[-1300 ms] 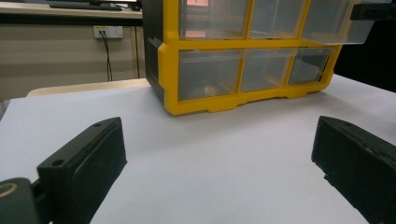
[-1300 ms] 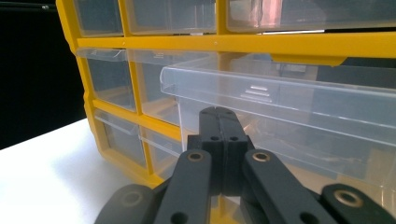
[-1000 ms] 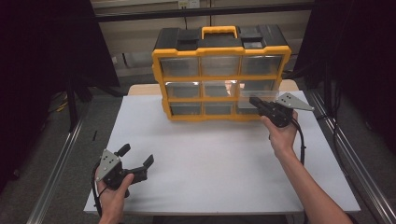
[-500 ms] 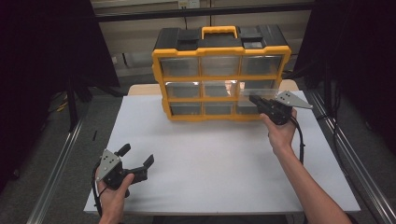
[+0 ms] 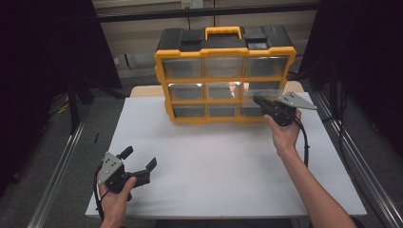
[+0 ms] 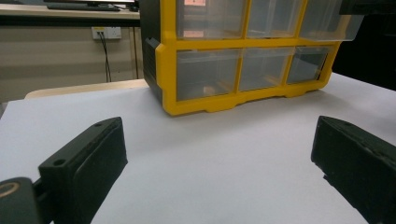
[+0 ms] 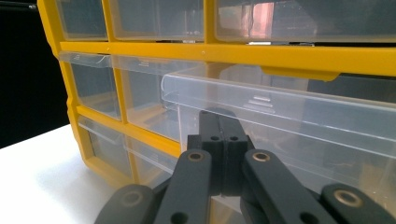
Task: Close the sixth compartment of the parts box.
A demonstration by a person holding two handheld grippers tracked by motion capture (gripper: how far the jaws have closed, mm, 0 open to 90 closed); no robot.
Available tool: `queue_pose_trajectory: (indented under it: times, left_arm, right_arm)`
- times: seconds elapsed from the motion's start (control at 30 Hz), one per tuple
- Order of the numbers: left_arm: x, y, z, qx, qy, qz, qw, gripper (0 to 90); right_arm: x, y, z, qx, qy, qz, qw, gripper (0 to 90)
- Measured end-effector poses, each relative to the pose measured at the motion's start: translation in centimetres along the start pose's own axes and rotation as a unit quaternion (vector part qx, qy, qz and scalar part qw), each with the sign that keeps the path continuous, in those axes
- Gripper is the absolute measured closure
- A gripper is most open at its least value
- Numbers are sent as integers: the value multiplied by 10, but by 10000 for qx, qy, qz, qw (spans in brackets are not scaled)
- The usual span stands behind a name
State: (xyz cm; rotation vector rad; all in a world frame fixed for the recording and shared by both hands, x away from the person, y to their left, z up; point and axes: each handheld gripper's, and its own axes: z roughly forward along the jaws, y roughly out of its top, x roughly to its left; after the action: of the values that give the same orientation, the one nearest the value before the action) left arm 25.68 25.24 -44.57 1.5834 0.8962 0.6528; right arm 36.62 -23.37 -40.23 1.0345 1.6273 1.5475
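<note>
No shift: right gripper (image 5: 259, 100) against pulled-out drawer (image 5: 266, 88).

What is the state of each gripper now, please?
Left gripper: open, holding nothing, low over the white table.
Right gripper: closed, jaws together at the pulled-out clear drawer; a grip cannot be told.

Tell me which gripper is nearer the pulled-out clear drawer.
Right. The right gripper is at the clear drawer, fingers shut at its front. The left gripper rests open at the table's near left corner, well away.
</note>
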Motion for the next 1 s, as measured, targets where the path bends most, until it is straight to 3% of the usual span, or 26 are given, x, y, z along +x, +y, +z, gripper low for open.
queue_pose_trajectory:
  times: [0.87, 1.0]
  left_arm:
    - [0, 0, 0, 11, -9, 10, 10000, 34]
    - [-1, -1, 1, -33, -6, -78, 10000, 34]
  right_arm:
    - [-4, -3, 7, 53, -67, -8, 10000, 900]
    - [-4, -4, 9, 54, -83, 25, 9999, 900]
